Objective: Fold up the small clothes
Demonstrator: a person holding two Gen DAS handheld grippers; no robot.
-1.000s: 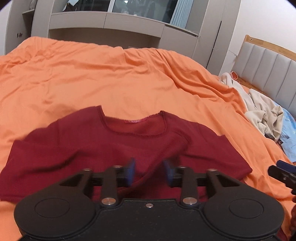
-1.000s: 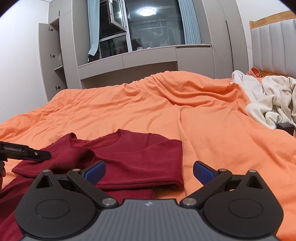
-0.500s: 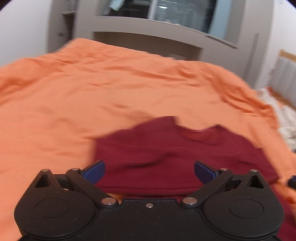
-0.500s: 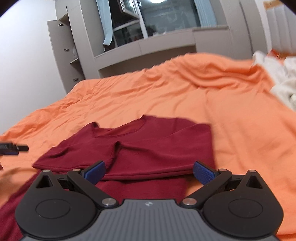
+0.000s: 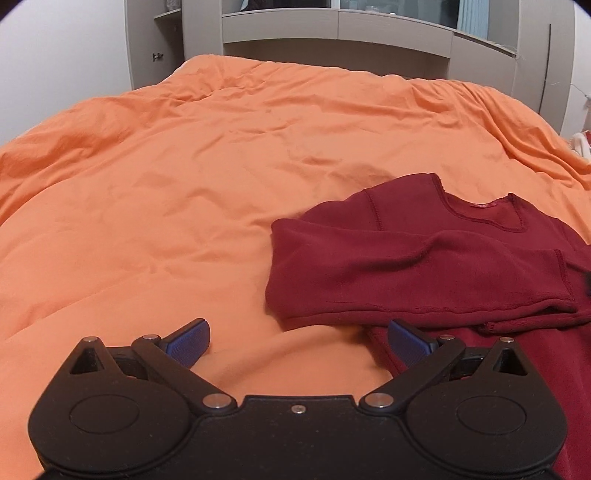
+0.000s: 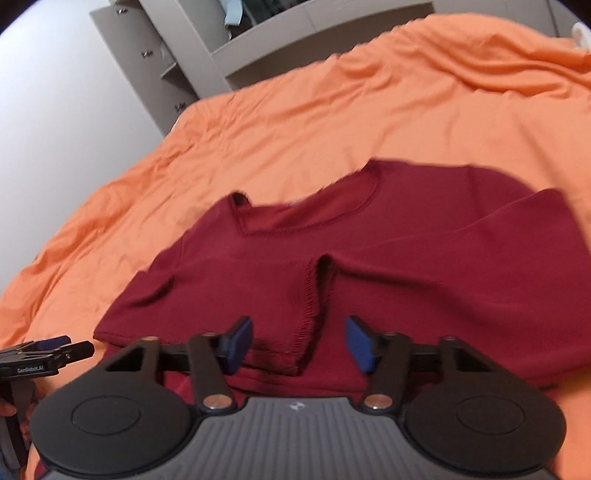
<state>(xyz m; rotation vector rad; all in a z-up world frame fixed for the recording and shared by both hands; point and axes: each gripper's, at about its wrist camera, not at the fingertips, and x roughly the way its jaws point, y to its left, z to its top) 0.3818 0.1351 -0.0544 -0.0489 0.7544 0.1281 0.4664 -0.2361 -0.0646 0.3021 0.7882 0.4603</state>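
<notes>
A dark red long-sleeved shirt (image 5: pixel 424 266) lies front up on the orange bedcover (image 5: pixel 166 206), both sleeves folded across its chest. My left gripper (image 5: pixel 299 343) is open wide over bare bedcover at the shirt's lower left edge; its right pad (image 5: pixel 410 345) is just over the hem and nothing is between the jaws. In the right wrist view my right gripper (image 6: pixel 300 343) hovers low over the shirt (image 6: pixel 388 266). Its jaws are closing, and the two sleeve cuffs (image 6: pixel 306 328) lie between the pads, which do not press on them. The left gripper (image 6: pixel 55 349) shows at the far left.
Grey cupboards and a shelf unit (image 5: pixel 332 33) stand beyond the bed's far edge. A pale garment (image 5: pixel 581 144) peeks in at the right, by the head of the bed. Wrinkled orange bedcover (image 6: pixel 332 122) spreads wide to the left and behind the shirt.
My left gripper opened, let go of the shirt cloth and swung left off the shirt. The right gripper moved over the shirt's middle, tilted down, and its jaws narrowed.
</notes>
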